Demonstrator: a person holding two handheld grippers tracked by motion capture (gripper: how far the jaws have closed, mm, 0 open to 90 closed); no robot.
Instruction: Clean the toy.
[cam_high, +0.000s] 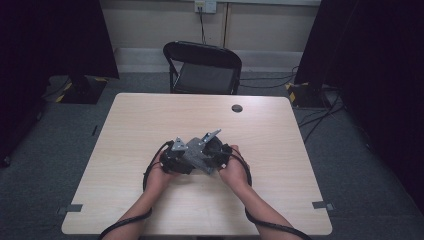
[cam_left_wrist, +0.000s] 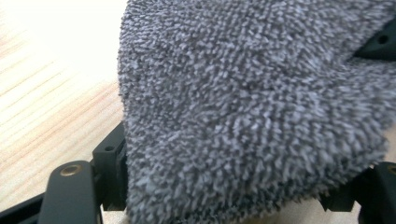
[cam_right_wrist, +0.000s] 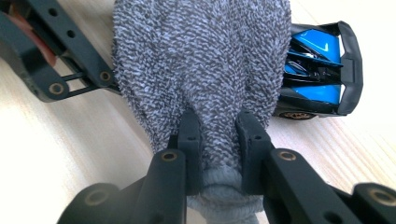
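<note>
A nubbly grey cloth (cam_right_wrist: 201, 65) is clamped by the right gripper (cam_right_wrist: 217, 140) and lies between the spread jaws of the left gripper (cam_left_wrist: 224, 205), half-covering a blue car (cam_right_wrist: 317, 70) at 3 o'clock.

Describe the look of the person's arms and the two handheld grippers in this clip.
Both forearms are bare, with no sleeves in view. Each hand holds a black gripper: the left gripper and the right gripper each carry a grey three-cornered plate on top. Thick black cables trail back along the arms. Close up, the jaws are matte black with brass-coloured pivot rivets.
</note>
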